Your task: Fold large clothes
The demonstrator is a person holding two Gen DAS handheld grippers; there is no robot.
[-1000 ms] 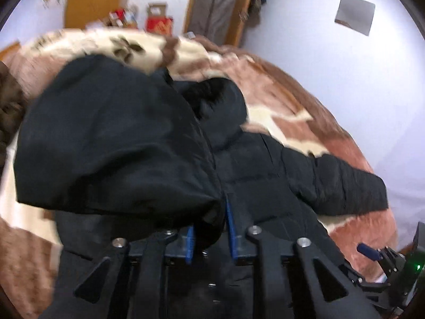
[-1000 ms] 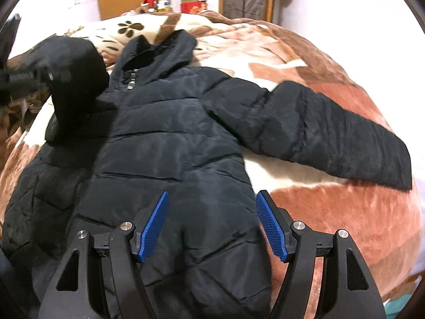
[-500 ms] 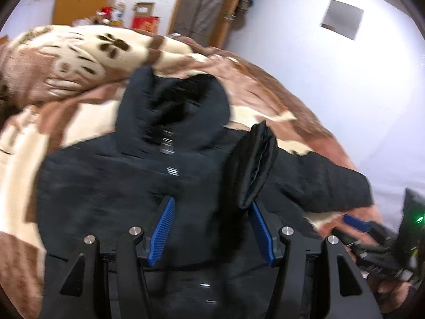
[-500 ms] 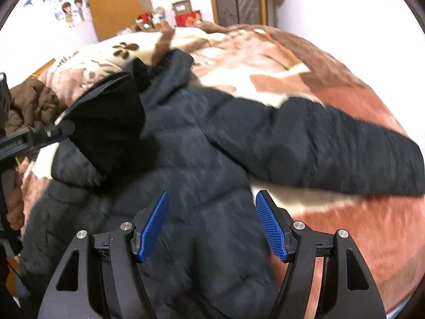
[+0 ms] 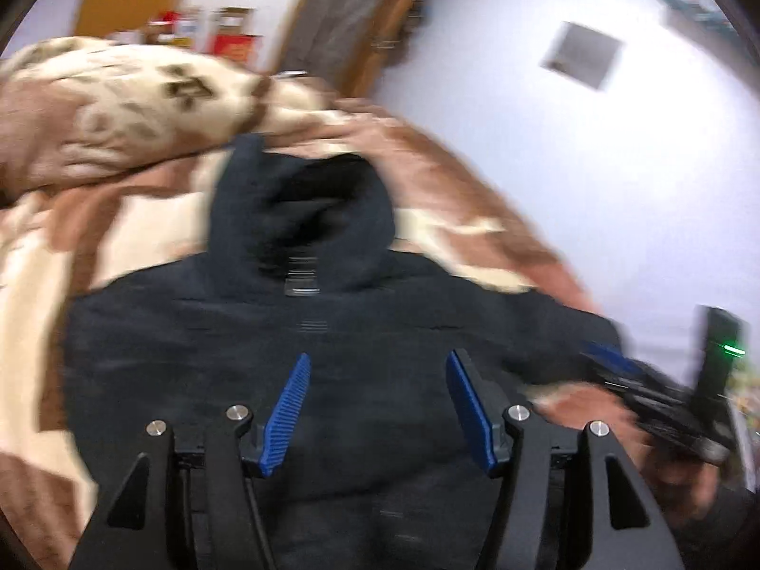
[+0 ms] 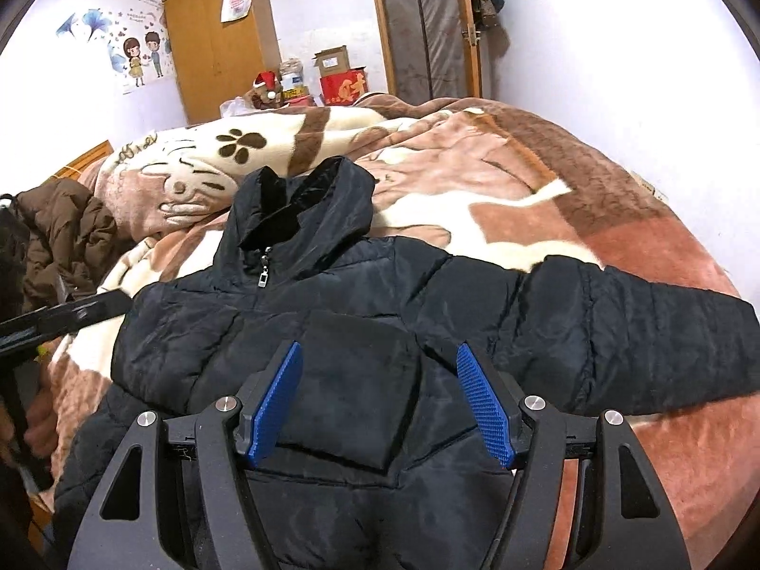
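From the left wrist, the left gripper [image 5: 377, 408] has just been opening and now stands wide with nothing between its blue pads, above the chest of the black hooded jacket [image 5: 304, 361] lying face-up on the blanket [image 5: 95, 109].

From the right wrist, the right gripper [image 6: 380, 411] gapes empty over the same jacket; one sleeve [image 6: 361, 384] lies folded across the chest, while the other sleeve [image 6: 641, 337] is spread out and unfolded, so I judge the fold barely begun. A cardboard box [image 6: 335, 61] stands open beyond the bed, its contents hidden.

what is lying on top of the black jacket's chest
One sleeve is folded across the front of the black jacket, its cuff end flat on the chest. The quilting beneath it is covered. The other sleeve is stretched out on the blanket.
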